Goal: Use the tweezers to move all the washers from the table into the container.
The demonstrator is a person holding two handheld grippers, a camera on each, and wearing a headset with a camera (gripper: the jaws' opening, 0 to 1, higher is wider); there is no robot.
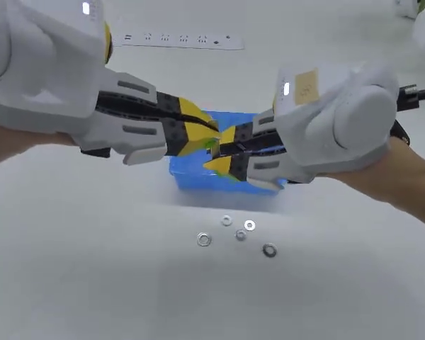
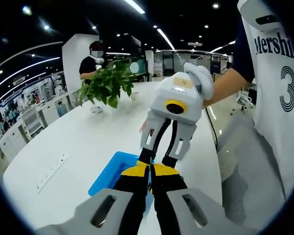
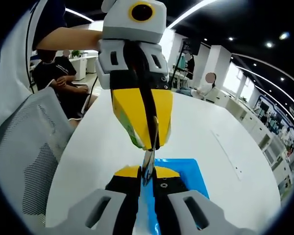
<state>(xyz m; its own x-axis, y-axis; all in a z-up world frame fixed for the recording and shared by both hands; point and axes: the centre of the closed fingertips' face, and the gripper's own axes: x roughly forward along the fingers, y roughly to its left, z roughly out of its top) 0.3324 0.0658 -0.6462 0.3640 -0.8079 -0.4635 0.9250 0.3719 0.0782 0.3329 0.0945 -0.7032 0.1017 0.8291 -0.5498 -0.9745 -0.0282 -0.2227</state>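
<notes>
Several small metal washers (image 1: 239, 234) lie loose on the white table just in front of a blue container (image 1: 191, 177). Above the container my left gripper (image 1: 211, 134) and right gripper (image 1: 214, 157) meet tip to tip. In the right gripper view thin metal tweezers (image 3: 149, 156) run from the left gripper's shut yellow jaws (image 3: 149, 144) down into my right gripper (image 3: 146, 174), whose jaws are also shut on them. The container (image 3: 186, 171) lies below. In the left gripper view my left gripper (image 2: 150, 171) is shut, facing the right gripper over the container (image 2: 110, 171).
A white strip with sockets (image 1: 180, 39) lies along the table's far side. A black cable (image 1: 414, 92) trails behind the right gripper. A potted plant (image 2: 108, 83) stands farther down the table, a person (image 2: 93, 61) behind it. A mesh chair (image 3: 34, 147) stands beside the table.
</notes>
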